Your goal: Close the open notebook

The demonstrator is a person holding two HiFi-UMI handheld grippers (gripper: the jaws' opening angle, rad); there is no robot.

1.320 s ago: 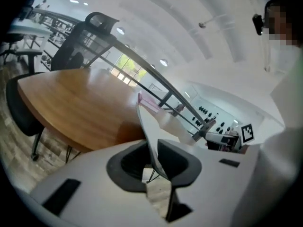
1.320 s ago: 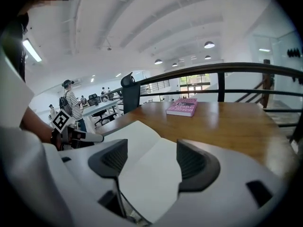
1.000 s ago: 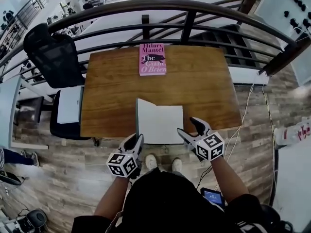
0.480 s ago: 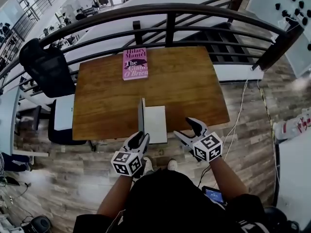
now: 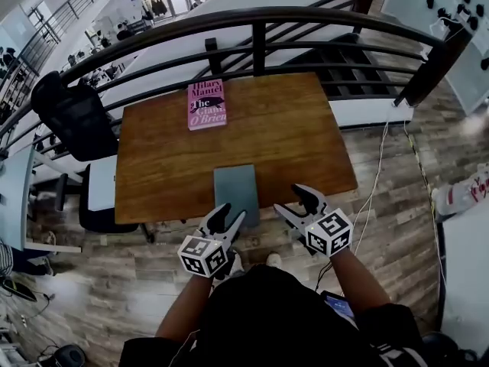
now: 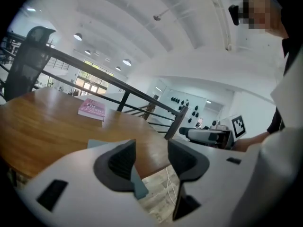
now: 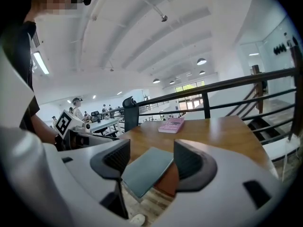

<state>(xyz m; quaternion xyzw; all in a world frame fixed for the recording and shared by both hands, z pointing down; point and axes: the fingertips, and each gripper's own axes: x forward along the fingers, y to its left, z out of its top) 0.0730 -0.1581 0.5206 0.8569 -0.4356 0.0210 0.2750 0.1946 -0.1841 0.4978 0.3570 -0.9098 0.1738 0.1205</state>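
A closed grey-green notebook (image 5: 236,192) lies flat on a brown wooden desk (image 5: 290,136), at the desk's 6 o'clock edge, nearest the person. A pink paperback book (image 5: 206,105) lies well apart from it, toward the desk's 11 o'clock. The left hand-held gripper (image 5: 231,213) hovers just off the notebook's 7 o'clock corner; its jaws have just been opening and stand apart, with nothing between the pads. The right hand-held gripper (image 5: 293,200) sits near the notebook's 4 o'clock side; its jaws have just been closing slightly but remain wide apart, gripping nothing. A dark metal railing (image 5: 260,14) curves beyond the desk at 12 o'clock.
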